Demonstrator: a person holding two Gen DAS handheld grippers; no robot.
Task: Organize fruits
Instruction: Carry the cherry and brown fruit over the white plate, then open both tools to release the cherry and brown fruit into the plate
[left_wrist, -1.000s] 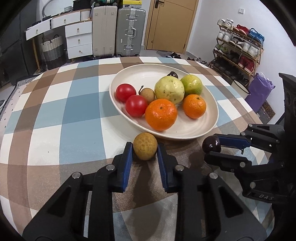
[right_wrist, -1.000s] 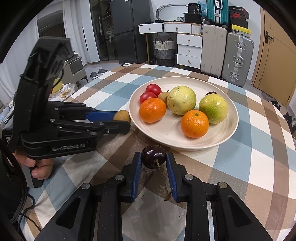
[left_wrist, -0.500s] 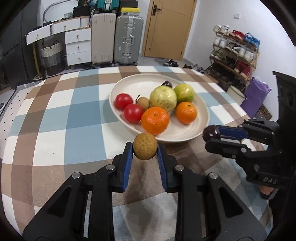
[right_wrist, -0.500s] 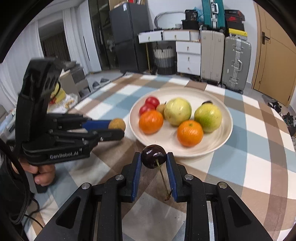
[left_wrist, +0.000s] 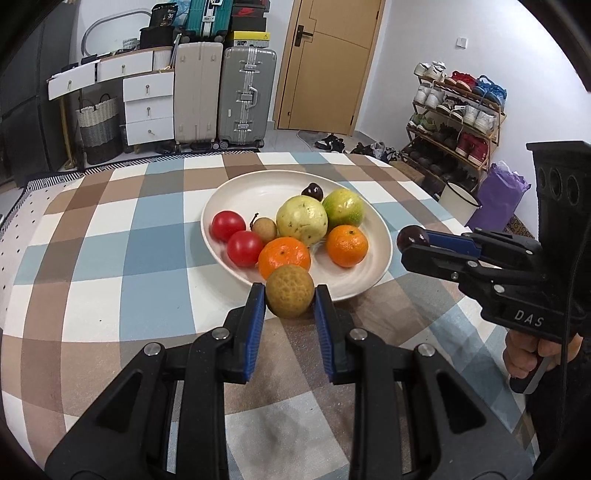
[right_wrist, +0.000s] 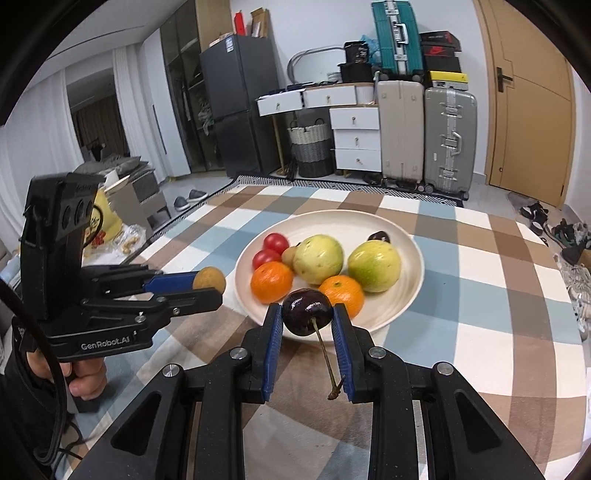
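My left gripper (left_wrist: 290, 295) is shut on a small brown longan (left_wrist: 290, 291), held in the air just before the near rim of the white plate (left_wrist: 373, 229). My right gripper (right_wrist: 307, 314) is shut on a dark cherry (right_wrist: 307, 312) whose stem hangs down between the fingers. It hovers at the plate's (right_wrist: 413, 254) near edge. On the plate lie two red tomatoes (left_wrist: 236, 236), another longan (left_wrist: 264, 229), two oranges (left_wrist: 284, 256), a pale guava (left_wrist: 302, 220), a green fruit (left_wrist: 343, 208) and a second cherry (left_wrist: 312, 191). Each gripper shows in the other's view, the longan (right_wrist: 209, 280) at left, the cherry (left_wrist: 413, 237) at right.
The plate sits on a table with a blue, brown and white checked cloth (left_wrist: 110, 258). A hand (right_wrist: 85, 380) holds the left tool. Beyond the table stand suitcases (left_wrist: 225, 96), white drawers (left_wrist: 147, 107), a door and a shoe rack (left_wrist: 458, 122).
Both grippers have risen off the cloth with their fruit and tipped up, so the plate looks smaller and farther. The longan and cherry stay gripped.
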